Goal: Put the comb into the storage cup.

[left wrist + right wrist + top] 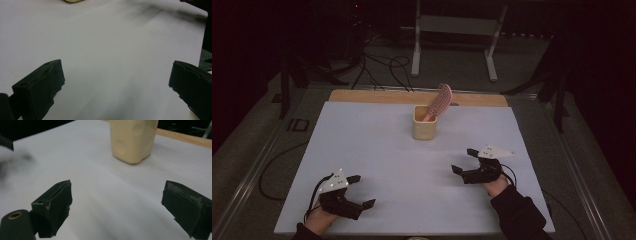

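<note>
White tabletop [377,150], wood strip along far edge. Near far edge at centre, cream holder [424,122] upright, pink hairbrush [439,101] inside, head leaning right over rim. Right hand-held gripper [465,161] near right edge, jaws wide, empty, facing holder. Left hand-held gripper [362,191] at near left corner, jaws wide, empty, well apart from holder.
</note>
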